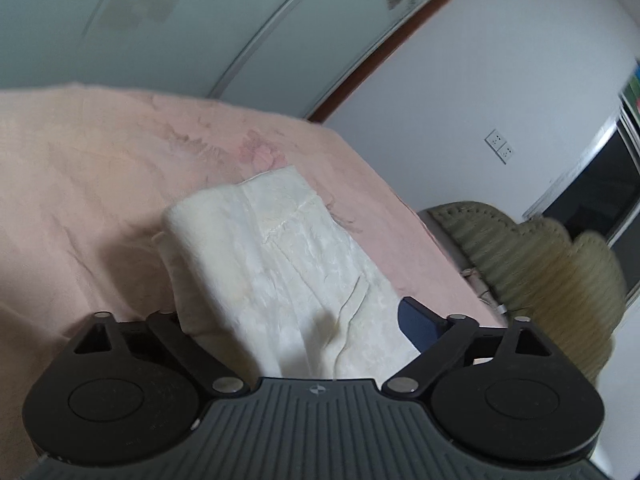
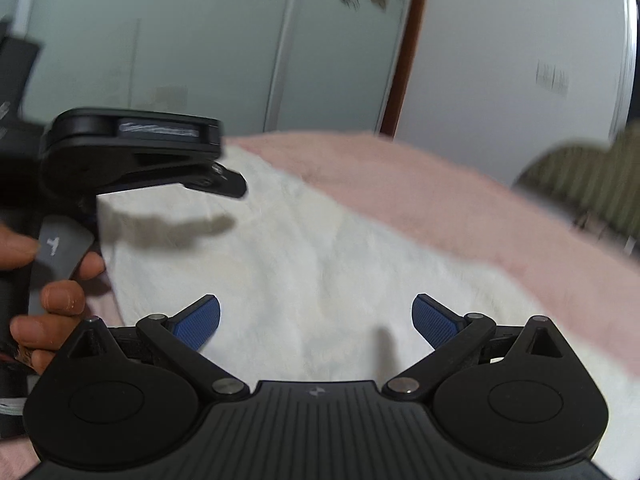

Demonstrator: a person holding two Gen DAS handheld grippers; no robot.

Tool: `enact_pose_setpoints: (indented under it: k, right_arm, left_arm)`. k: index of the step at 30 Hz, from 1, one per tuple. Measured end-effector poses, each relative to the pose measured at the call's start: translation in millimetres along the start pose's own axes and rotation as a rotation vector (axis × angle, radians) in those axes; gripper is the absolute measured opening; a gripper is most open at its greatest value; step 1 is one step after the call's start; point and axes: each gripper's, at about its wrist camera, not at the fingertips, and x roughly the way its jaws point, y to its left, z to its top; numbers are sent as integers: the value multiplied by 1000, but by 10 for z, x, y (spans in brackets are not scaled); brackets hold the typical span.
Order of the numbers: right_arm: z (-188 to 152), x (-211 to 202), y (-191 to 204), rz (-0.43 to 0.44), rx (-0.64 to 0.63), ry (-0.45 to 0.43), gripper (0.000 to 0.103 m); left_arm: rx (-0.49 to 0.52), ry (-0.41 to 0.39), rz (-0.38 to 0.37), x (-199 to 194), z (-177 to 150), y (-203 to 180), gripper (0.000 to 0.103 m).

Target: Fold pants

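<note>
Looking along the left gripper [image 1: 296, 320], the left wrist view showed the whole folded bundle of cream pants [image 1: 276, 272] running away from the tool. Only one blue pad [image 1: 416, 324] showed there, at the right; the other side sat behind the cloth. The jaws stood wide, and the pants lay between them without being pinched.

The right wrist view showed what the first did not: the left gripper from the side [image 2: 224, 178], hanging just above the cloth, with a hand [image 2: 48, 280] wrapped round its handle. The right gripper [image 2: 316, 322] had both blue pads apart, resting clear above the pants [image 2: 320, 264], holding nothing.

Under everything lay a pink bedspread [image 1: 80, 200]. Beyond the tools stood pale sliding doors [image 1: 200, 20], a white wall [image 1: 500, 80] with two sockets [image 1: 500, 146], and off to the right a wicker chair [image 1: 520, 248].

The pants looked creased and faintly patterned, with a seam along their length. The right view was blurred.
</note>
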Motion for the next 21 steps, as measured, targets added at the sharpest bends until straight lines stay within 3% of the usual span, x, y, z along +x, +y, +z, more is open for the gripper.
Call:
enact_pose_setpoints:
  k: [2,3,4,5,8,10,12,16,21]
  right_arm:
    - [-27,-29,108,-35,-98,-35,103]
    - [-43,11,135,-27,-122,3,103]
    - [-49,72,137,-3,-115,58,103]
    - [-49,91,95,10,-69,80,103]
    - [-45,45,-46,53,12,69,103]
    - [-37,10,-93,43,32,46,103]
    - [-20,20,-126,59,49,46,103]
    - [53,156,-179,95,83,105,103]
    - [135,211,-379,116,150,107,103]
  left_arm:
    - [-38,52,-12,43,119,38,97]
    - [-54,65,-11,53,151,54,95]
    - [-64,72,10,57,176,64,84]
    - [-61,79,39,59,196,71,64]
    - [-41,94,89,86,225,140,20]
    - [-82,82,38,64,208,228,16]
    - [-45,44,30,17,164,190,14]
    - [180,-78,49,-172,33,-164,13]
    - [436,-186,-18,-492,-150,-792,13]
